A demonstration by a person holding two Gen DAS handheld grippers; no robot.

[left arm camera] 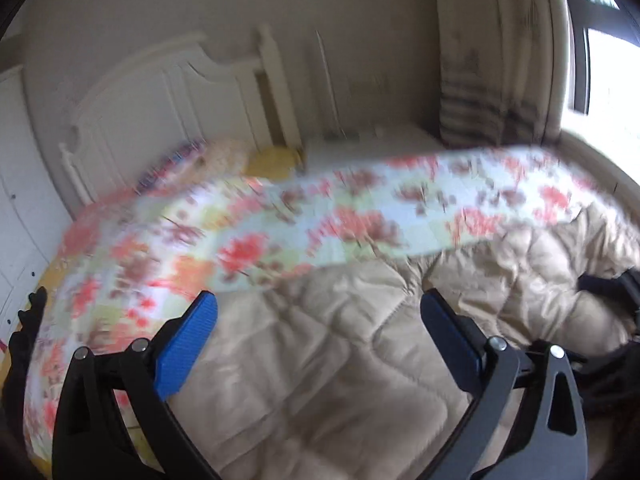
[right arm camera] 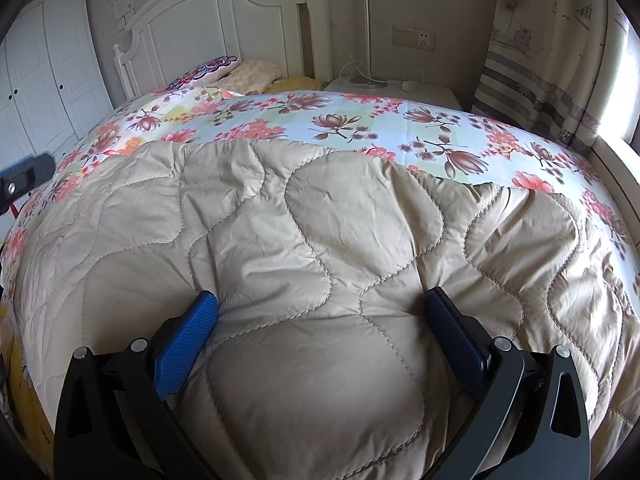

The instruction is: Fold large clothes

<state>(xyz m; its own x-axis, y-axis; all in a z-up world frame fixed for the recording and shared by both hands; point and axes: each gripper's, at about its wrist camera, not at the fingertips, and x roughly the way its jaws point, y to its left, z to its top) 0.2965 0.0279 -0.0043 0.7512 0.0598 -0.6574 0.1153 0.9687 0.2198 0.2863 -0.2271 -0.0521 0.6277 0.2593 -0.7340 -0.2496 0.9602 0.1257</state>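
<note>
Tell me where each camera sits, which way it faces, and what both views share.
Left wrist: on the left gripper, jaws apart, facing the headboard over the beige quilted coat; blurred.
Right wrist: on the right gripper, jaws apart around a coat bulge, facing the headboard; the other gripper's tip shows at left.
Shared: coat, floral bedspread, headboard, curtain.

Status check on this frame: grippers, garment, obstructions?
Left gripper open, empty, view blurred. Right gripper open over the beige quilted garment, spread unfolded on the floral bedspread. No obstruction visible.

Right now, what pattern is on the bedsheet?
Floral: pink and brown flowers on the pale bedsheet; sharpest in the right wrist view.
</note>
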